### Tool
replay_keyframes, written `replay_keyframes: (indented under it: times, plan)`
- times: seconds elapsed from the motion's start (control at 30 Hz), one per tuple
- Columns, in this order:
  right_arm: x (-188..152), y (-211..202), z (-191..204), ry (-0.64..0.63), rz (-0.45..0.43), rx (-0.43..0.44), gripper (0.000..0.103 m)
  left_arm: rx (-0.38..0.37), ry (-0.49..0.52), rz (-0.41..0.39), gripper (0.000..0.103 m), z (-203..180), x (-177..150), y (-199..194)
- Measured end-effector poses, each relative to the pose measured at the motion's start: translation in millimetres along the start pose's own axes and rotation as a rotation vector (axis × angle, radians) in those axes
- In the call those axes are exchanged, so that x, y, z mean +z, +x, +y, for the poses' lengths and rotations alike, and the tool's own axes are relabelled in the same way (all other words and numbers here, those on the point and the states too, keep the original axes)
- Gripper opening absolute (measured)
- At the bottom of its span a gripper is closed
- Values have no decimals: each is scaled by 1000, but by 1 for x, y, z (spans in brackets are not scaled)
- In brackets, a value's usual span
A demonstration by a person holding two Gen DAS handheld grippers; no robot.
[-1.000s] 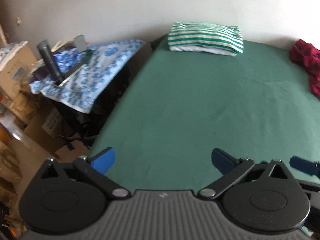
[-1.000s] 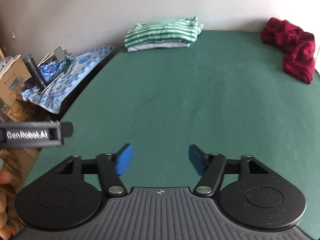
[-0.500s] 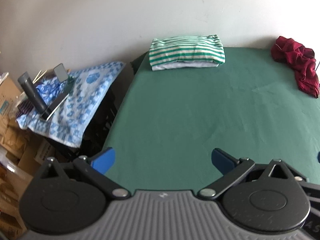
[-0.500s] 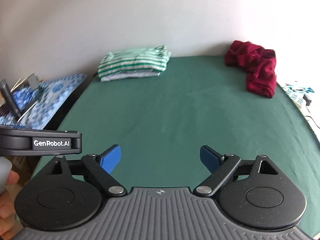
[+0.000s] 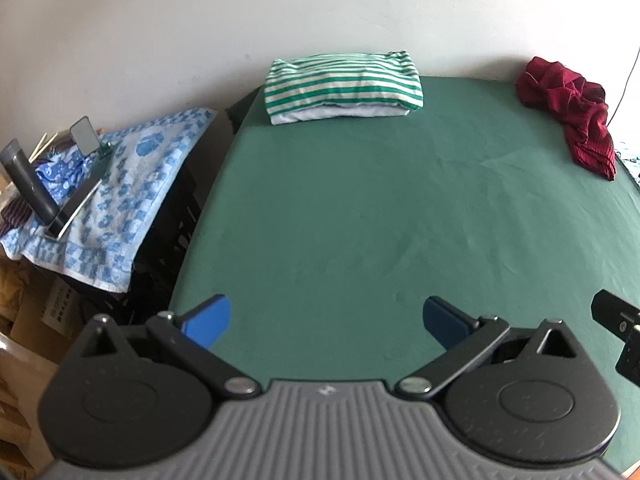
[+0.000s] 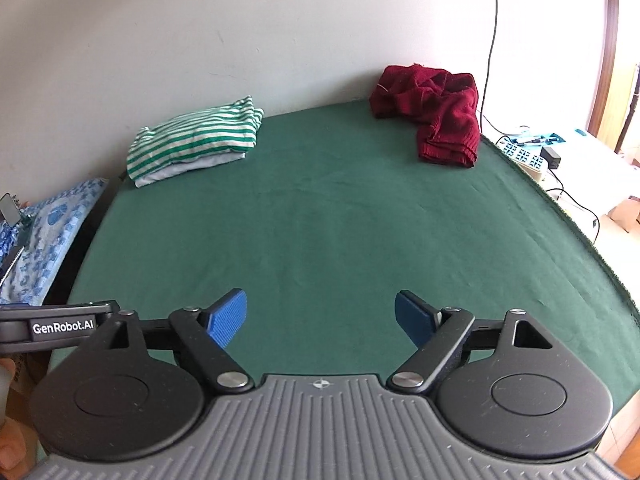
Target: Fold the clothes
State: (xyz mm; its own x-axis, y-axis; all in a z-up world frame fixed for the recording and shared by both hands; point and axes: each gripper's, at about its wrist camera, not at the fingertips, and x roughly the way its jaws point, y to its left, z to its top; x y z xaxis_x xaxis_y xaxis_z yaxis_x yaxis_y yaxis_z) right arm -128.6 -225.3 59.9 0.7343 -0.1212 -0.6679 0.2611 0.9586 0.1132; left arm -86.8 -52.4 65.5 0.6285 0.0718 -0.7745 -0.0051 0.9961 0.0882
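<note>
The left gripper (image 5: 326,318) has its blue pads spread wide with nothing between them, above the near edge of the green-covered table (image 5: 380,220). The right gripper (image 6: 320,316) is likewise spread apart and empty, over the same near edge.

The folded green-and-white striped garment (image 5: 343,84) lies at the far left of the table against the white wall (image 5: 280,12). The crumpled dark red garment (image 6: 434,120) lies unfolded at the far right corner. The two garments are well apart, with bare green cloth between them and both grippers.

Left wrist view only: a blue-patterned towel (image 5: 120,192) draped over a dark crate (image 5: 176,220) beside the table's left edge is seen in full, with a grey cylindrical object (image 5: 30,184) and a small mirror-like plate (image 5: 85,135) resting on it. Cardboard boxes (image 5: 32,312) stand below. Part of the right gripper's black body enters at the right edge.

Right wrist view only: a black cable (image 6: 490,36) runs down the wall, and a white power strip (image 6: 526,160) sits past the table's right edge. A black bar printed "GenRobot.AI" (image 6: 60,326) enters at the left, with fingertips (image 6: 8,372) of a hand just below it.
</note>
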Motion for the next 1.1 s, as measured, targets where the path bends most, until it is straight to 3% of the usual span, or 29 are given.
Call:
replay_keyframes:
  times: [0.4, 0.7, 0.97, 1.1]
  plan:
    - [26, 28, -15, -7, 56, 13, 85, 25, 7, 17, 103, -28, 1, 7]
    - [38, 28, -21, -89, 29, 54, 90, 104, -22, 47, 102, -35, 4, 14]
    - [51, 38, -31, -48, 87, 84, 90, 98, -49, -13, 103, -37, 8, 1]
    - [50, 36, -25, -80, 75, 68, 90, 103, -48, -22, 103, -34, 8, -1]
